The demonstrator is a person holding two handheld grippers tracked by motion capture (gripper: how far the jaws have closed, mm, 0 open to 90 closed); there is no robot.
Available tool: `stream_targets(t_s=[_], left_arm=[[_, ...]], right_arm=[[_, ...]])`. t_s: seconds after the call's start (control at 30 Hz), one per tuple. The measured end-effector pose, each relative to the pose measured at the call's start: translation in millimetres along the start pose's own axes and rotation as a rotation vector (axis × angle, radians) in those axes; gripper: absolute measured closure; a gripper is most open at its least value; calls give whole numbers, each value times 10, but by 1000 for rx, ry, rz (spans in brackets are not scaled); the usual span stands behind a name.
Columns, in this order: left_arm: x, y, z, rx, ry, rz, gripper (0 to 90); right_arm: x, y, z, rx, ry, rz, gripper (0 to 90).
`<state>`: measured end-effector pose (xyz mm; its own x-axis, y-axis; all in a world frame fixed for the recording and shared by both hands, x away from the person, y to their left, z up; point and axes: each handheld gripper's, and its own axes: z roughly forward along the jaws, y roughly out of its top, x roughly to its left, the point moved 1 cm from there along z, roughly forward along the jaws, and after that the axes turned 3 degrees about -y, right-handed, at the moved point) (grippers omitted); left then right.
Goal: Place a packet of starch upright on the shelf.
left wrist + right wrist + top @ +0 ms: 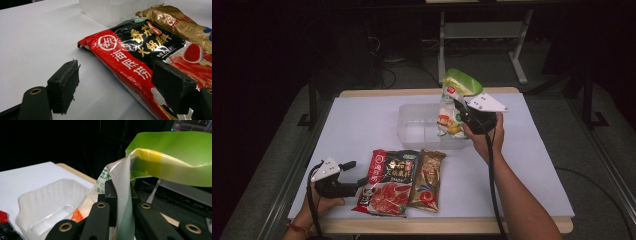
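While the right gripper (460,111) is up in the air, its fingers (110,195) are squeezed tight on a green and white bag (455,102). In the right gripper view the thin bag goes right between the two black fingers, and its green top flops over to the side. The bag hangs over the clear plastic tub (412,127), with its bottom end down at the right side of the tub. The tub sits on the white bench (362,120), near the far side.

The left gripper (353,172) sits low at the near left part of the bench, held in the person's left hand (319,202). Its fingers (63,86) are wide open and hold nothing. They point at a red and black packet (387,182) that lies flat on the bench. In the left gripper view, the edge of that packet lies between the open fingers, close to one of them. I cannot tell if it touches that finger.

A gold and brown packet (427,180) lies flat just beside the red and black one, on its right. Both packets are in front of the tub.
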<state>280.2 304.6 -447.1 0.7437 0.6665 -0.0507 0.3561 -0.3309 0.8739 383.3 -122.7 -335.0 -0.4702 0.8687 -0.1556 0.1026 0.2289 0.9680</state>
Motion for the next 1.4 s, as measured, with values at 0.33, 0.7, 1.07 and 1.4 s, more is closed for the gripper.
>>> stream_targets(t_s=[0.33,0.7,1.07,1.4], left_arm=[[-12,6,10,-2,-7,5,218],[-13,-1,20,-1,-14,-4,218],[-3,-2,25,-3,-23,-6,218],[-7,-4,27,-2,-29,-7,218]], right_arm=[[-28,64,62,4,-47,-31,852],[-62,42,303,33,-128,-61,853],[-14,-14,587,74,-168,-91,853],[27,-134,669,84,-189,-101,853]])
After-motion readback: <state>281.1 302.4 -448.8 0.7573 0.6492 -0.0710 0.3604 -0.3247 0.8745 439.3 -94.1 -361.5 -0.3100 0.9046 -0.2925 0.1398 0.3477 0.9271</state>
